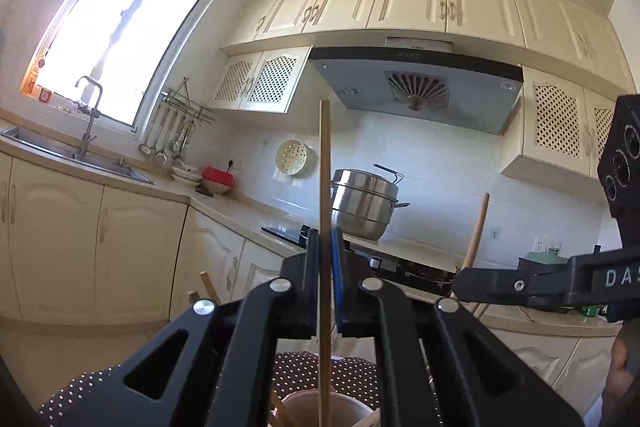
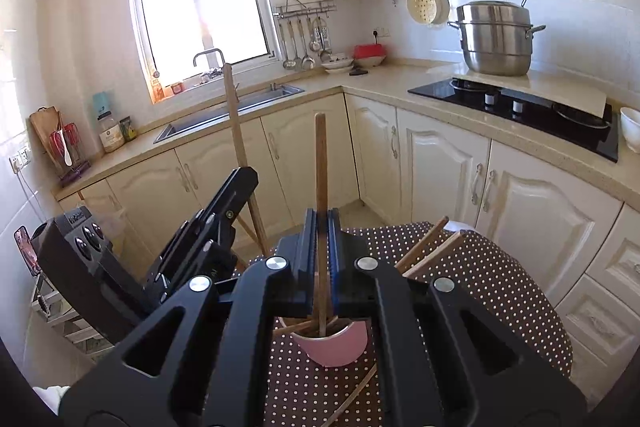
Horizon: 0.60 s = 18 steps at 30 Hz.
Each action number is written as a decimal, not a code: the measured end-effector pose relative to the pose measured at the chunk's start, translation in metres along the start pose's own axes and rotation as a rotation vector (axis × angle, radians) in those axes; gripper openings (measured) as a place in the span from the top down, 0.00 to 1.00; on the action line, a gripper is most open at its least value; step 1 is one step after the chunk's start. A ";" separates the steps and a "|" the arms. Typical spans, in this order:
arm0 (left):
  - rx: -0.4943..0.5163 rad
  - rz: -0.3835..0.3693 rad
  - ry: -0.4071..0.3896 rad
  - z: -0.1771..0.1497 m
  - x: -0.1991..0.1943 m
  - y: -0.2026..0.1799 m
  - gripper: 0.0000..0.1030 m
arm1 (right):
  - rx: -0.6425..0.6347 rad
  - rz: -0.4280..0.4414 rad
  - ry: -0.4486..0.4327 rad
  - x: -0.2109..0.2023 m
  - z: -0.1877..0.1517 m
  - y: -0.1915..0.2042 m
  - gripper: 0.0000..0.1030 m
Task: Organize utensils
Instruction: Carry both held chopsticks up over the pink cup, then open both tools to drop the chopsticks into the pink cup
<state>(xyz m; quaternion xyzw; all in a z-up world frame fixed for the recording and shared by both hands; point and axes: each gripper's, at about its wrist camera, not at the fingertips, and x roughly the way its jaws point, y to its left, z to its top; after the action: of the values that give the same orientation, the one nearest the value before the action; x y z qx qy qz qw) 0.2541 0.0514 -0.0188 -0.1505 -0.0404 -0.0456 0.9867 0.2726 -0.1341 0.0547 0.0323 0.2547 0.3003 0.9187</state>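
Two hand-held grippers over a table covered in brown cloth with white dots [image 2: 500, 291]. Left to right in the right wrist view: the left gripper [image 2: 240, 183], its fingers closed on one pale chopstick [image 2: 236, 123] that stands nearly upright; the right gripper [image 2: 322, 227], fingers clamped together on one darker wooden stick [image 2: 321, 163], whose lower end reaches into the pink cup [image 2: 336, 347] directly below. The cup stands on the cloth and holds several more sticks; their number cannot be told. Two further wooden sticks [image 2: 432, 247] lie on the cloth to the right of the cup.

In the left wrist view the left gripper [image 1: 326, 247] holds its chopstick [image 1: 325, 167] vertical above the cup [image 1: 304, 407]; the right gripper [image 1: 464, 279] enters from the right, its side lettered "DAS", the rest cut off. On the counter behind: one sink [image 2: 224, 111], one steel steamer pot [image 2: 496, 39], one black hob [image 2: 520, 107]. Other labels are too small to read.
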 end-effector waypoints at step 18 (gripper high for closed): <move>0.030 0.044 0.220 -0.003 -0.020 0.001 0.42 | 0.035 -0.081 0.016 0.008 -0.040 0.004 0.94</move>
<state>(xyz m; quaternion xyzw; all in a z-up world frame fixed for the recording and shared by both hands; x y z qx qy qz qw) 0.2345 0.0526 -0.0236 -0.1306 0.0710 -0.0398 0.9881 0.2566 -0.1306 0.0176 0.0354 0.2682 0.2588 0.9273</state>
